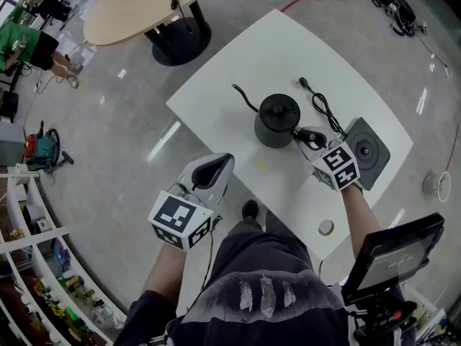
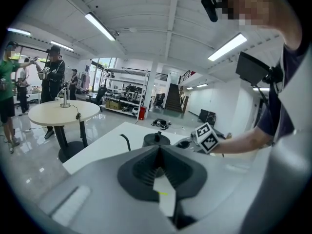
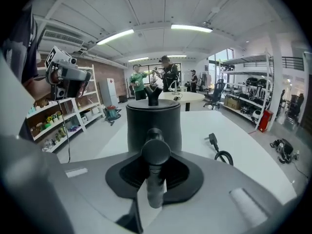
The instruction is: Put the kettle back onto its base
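A black gooseneck kettle (image 1: 277, 117) stands upright near the middle of the white table (image 1: 238, 78). Its flat dark base (image 1: 366, 150) lies to the right, near the table's edge, apart from the kettle. My right gripper (image 1: 308, 137) reaches in from the base's side and is shut on the kettle's handle (image 3: 155, 153), which fills the gap between the jaws in the right gripper view; the kettle body (image 3: 153, 121) rises just behind. My left gripper (image 1: 212, 171) hovers at the table's near-left edge, shut and holding nothing. From it the kettle (image 2: 156, 139) shows ahead.
The base's black power cord (image 1: 324, 107) with its plug lies behind the kettle and base. A small roll of tape (image 1: 326, 227) sits at the table's near corner. A round wooden table (image 1: 144, 6) stands beyond, a monitor (image 1: 392, 254) at the lower right, and people at the far left.
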Available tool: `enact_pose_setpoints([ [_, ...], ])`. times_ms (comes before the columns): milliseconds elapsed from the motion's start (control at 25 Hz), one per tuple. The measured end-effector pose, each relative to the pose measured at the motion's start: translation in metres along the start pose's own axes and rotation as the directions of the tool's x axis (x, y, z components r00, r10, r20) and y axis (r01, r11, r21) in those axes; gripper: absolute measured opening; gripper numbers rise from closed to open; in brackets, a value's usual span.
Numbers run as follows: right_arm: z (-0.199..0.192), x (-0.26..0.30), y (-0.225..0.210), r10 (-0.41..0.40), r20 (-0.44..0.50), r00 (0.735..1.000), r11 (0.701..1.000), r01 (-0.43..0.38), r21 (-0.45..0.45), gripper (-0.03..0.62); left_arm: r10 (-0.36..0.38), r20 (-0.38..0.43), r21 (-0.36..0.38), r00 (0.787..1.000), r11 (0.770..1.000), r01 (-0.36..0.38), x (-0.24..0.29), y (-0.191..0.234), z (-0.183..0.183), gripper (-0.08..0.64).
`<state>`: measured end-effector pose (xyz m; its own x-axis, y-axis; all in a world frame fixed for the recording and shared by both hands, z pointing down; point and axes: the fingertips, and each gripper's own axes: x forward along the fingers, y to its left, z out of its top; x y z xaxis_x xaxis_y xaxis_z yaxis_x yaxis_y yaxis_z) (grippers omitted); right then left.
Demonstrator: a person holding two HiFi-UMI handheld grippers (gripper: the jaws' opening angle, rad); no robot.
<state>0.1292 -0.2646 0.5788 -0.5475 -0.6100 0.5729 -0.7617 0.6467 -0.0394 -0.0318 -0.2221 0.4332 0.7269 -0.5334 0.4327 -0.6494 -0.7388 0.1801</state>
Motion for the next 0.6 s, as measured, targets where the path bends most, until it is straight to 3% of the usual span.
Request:
enact_pose_setpoints([
  [240,0.001,0.0,-0.003,-0.01,0.007,1.0,0.999,0.01,0.034,0.063,0.005,0.0,-0.013,1.0,1.0,-0.005,0.004,0.013,-0.008,0.0],
  [600,0.037,-0.041,-0.021,-0.106,0.122,0.987,0.991,0.095,0.091,0.063,-0.035,0.025,-0.001,0.999,0.999,0.036,0.005,0.012,-0.002,0.0],
])
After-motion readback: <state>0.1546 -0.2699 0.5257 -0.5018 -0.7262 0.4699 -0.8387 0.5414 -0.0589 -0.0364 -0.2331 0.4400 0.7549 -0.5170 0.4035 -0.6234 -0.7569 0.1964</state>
